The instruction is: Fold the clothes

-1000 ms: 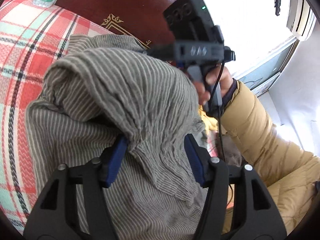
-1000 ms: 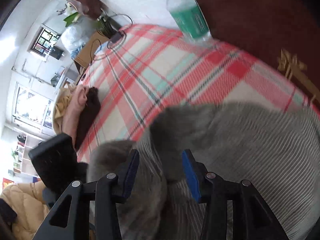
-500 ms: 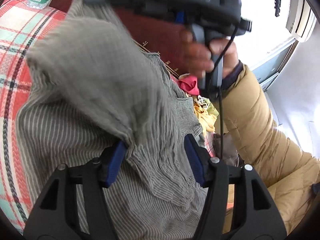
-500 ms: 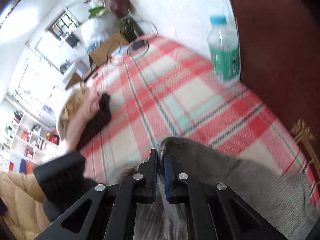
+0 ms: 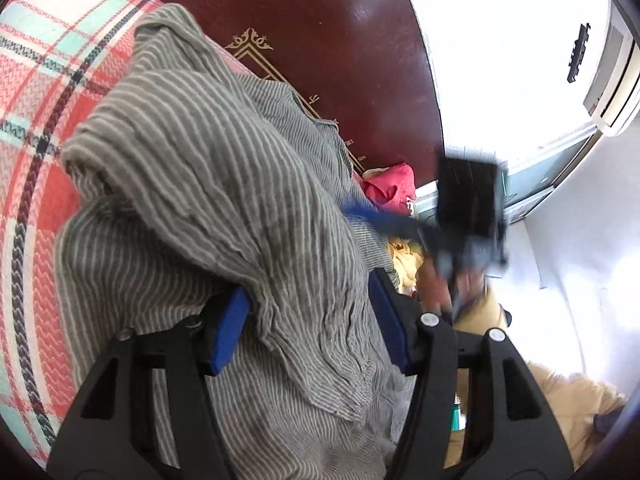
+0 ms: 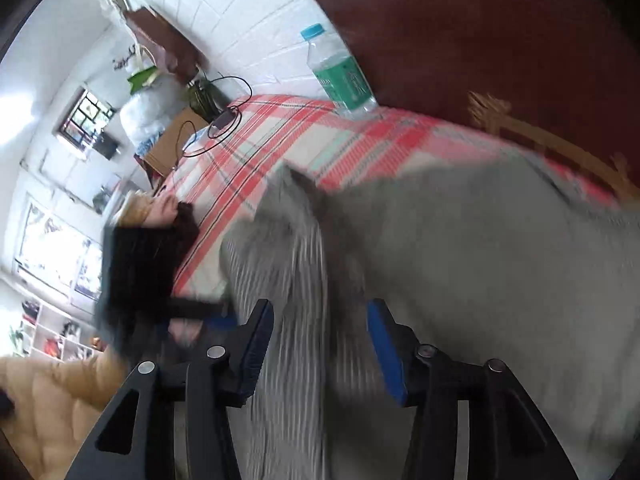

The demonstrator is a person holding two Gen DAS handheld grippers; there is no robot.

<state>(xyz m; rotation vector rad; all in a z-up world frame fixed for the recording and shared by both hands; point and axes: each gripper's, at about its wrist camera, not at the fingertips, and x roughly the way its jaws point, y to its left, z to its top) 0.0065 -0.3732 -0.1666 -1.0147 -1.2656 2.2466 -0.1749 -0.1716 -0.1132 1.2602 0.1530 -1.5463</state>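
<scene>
A grey striped shirt (image 5: 224, 184) lies rumpled on the plaid bedspread (image 5: 32, 128), with a thick fold thrown across its middle. My left gripper (image 5: 307, 322) stands open, its blue pads wide apart on either side of a ridge of the cloth. My right gripper (image 6: 320, 350) is also open, just above the shirt (image 6: 480, 264), which is blurred by motion there. In the left wrist view, one blue finger (image 5: 360, 213) of the right gripper shows blurred at the shirt's right edge.
A dark red headboard (image 5: 320, 40) runs along the far side of the bed. A water bottle (image 6: 340, 76) stands by it. Red and yellow clothes (image 5: 394, 188) are piled to the right. Cables and a charger (image 6: 224, 120) lie at the bed's far corner.
Half a second ago my right gripper was shut on a raised fold of the shirt. It has let go, opened and dropped low to the right. The fold now lies across the shirt.
</scene>
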